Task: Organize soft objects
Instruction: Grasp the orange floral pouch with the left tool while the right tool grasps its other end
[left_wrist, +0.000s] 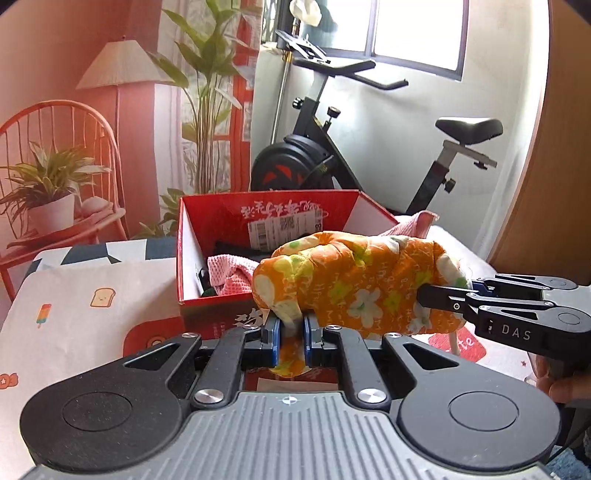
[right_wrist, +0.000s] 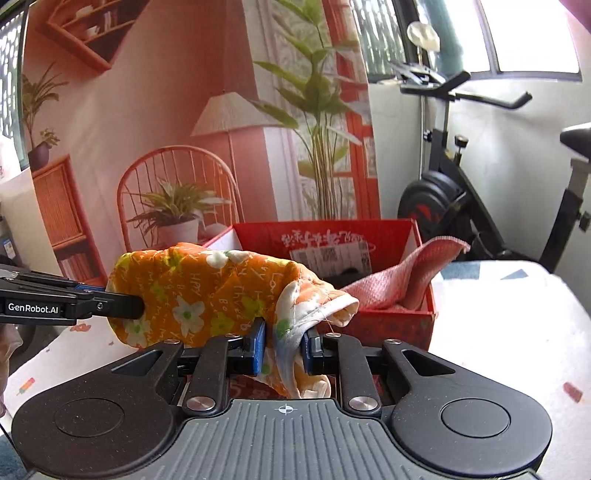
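Jaws on rolled floral cloth (left_wrist: 354, 288)

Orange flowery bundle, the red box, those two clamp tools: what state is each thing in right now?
Orange floral cloth: rolled up, held off the table at both ends.
Left gripper: shut on one end of the cloth.
Right gripper: shut on the other end.
Red box: open on top, partly filled.
Pink towel: draped over the box's rim, part inside.
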